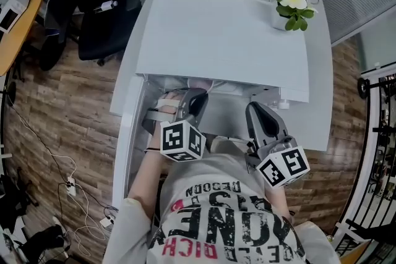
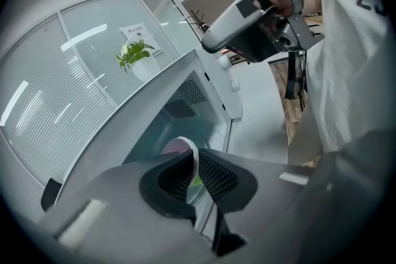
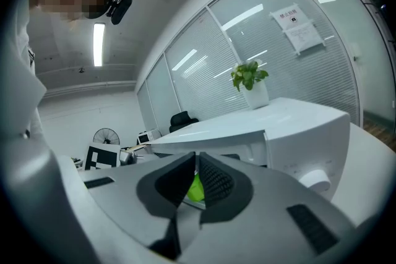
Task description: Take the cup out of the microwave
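The white microwave (image 1: pixel 216 40) stands on a white table, its cavity open toward me. My left gripper (image 1: pixel 185 96) reaches into the opening. In the left gripper view its jaws (image 2: pixel 193 161) are shut on the thin white rim of the cup (image 2: pixel 176 148), which shows a pinkish inside and a bit of green. My right gripper (image 1: pixel 257 109) hovers in front of the microwave at the right, apart from the cup. Its jaws (image 3: pixel 196 164) stand closed together, and a green patch of the cup (image 3: pixel 194 190) shows beyond them. Most of the cup is hidden in the head view.
A potted plant (image 1: pixel 291 3) stands on the microwave's back right corner. The open door (image 1: pixel 127 127) juts out at the left. A black office chair (image 1: pixel 99 9) and floor cables (image 1: pixel 68 182) lie further left. Glass partitions stand behind the table.
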Motion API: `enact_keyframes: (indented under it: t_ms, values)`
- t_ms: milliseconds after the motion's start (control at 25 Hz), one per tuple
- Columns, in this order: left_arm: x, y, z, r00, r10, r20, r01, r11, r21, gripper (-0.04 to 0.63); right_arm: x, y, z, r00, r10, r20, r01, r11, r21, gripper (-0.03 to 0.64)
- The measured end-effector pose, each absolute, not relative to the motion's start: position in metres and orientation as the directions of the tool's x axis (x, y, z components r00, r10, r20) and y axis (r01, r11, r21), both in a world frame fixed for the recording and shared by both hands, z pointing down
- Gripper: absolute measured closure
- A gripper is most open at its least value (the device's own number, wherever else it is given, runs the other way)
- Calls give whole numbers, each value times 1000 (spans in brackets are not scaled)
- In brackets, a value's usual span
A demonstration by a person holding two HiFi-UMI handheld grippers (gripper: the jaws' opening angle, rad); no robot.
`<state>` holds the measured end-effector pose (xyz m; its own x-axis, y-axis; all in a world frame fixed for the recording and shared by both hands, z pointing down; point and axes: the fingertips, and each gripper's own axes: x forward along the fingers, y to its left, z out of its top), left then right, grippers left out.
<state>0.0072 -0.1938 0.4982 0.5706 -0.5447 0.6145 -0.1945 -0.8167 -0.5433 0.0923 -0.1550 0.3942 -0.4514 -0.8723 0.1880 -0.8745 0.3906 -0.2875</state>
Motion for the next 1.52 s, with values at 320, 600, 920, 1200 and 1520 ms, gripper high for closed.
enact_keyframes:
  t_ms: [320, 600, 920, 1200, 1520]
  values:
    - [-1, -182, 490, 569, -554, 608, -197, -810, -553, 558, 87, -152, 398, -463, -864, 197, -870, 401, -288, 589]
    - [-6, -170, 478, 580, -566, 586, -208, -798, -566, 558, 80, -145, 402, -472, -858, 205, -865, 405, -298, 589]
    - [-10, -161, 462, 595, -588, 547, -236, -779, -581, 558, 75, -140, 402, -471, -861, 191, -865, 409, -290, 589]
    - [-14, -154, 444, 625, -603, 496, -292, -770, -567, 558, 69, -137, 397, -476, -863, 171, -862, 420, -283, 589]
    - [-11, -141, 423, 647, -611, 456, -333, -764, -552, 558, 66, -139, 391, -489, -859, 151, -856, 438, -275, 589]
